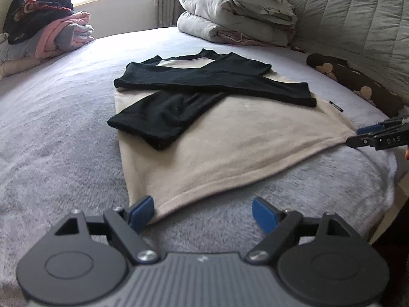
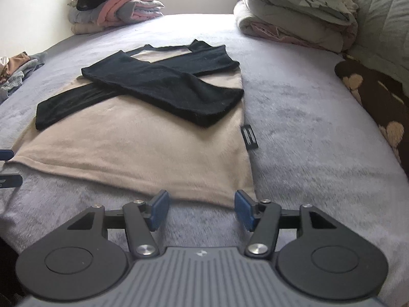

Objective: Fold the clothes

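Note:
A beige shirt [image 1: 230, 140] [image 2: 127, 148] lies flat on the grey bed, its two black sleeves [image 1: 204, 81] [image 2: 166, 89] crossed over the chest. My left gripper [image 1: 203, 213] is open at the shirt's near left hem corner, which rests against the left pad [image 1: 143, 211]. My right gripper [image 2: 202, 209] is open too, with the near right hem corner just beyond its right pad [image 2: 244, 209]. Each gripper shows at the edge of the other's view: the right gripper [image 1: 358, 135] and the left gripper [image 2: 10, 167]. Neither holds the fabric.
The grey fleece blanket [image 1: 51, 128] covers the bed. A pile of folded clothes [image 1: 51, 30] [image 2: 122, 5] sits at the far left, stacked duvets [image 1: 235, 18] at the far right. A brown heart-patterned cushion [image 2: 378, 97] lies by the quilted headboard; loose garments [image 2: 15, 74] lie on the left.

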The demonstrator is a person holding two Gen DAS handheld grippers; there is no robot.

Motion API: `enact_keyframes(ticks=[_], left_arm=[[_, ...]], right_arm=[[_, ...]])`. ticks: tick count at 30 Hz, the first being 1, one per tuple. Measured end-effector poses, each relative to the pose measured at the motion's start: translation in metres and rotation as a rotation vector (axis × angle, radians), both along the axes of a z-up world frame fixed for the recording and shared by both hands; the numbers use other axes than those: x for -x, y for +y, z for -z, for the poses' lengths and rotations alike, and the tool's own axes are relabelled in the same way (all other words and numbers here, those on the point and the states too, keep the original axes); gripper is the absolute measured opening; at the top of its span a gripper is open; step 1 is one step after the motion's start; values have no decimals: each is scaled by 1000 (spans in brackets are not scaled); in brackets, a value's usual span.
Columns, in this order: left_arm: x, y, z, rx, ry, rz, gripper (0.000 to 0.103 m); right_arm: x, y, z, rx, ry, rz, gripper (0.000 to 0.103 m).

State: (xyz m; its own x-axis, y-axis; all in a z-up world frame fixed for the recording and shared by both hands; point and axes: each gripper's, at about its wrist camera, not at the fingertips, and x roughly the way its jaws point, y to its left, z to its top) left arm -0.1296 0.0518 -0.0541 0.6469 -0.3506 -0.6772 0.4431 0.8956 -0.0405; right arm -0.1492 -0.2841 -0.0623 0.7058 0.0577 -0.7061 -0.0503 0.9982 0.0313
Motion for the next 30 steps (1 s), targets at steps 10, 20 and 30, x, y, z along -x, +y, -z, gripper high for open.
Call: enact_keyframes(ticks=[10,20,30], left_arm=[[-2,18,-8,114,51,-37,85],[-14,51,-11,268,123,-182,84],[-21,68,-10,374,160,-294,71]], right_arm=[[4,-23,1,-42,25,132,61],[7,-66,-8,-153,-4,332,61],[16,-94,-11,-355,-50,394,61]])
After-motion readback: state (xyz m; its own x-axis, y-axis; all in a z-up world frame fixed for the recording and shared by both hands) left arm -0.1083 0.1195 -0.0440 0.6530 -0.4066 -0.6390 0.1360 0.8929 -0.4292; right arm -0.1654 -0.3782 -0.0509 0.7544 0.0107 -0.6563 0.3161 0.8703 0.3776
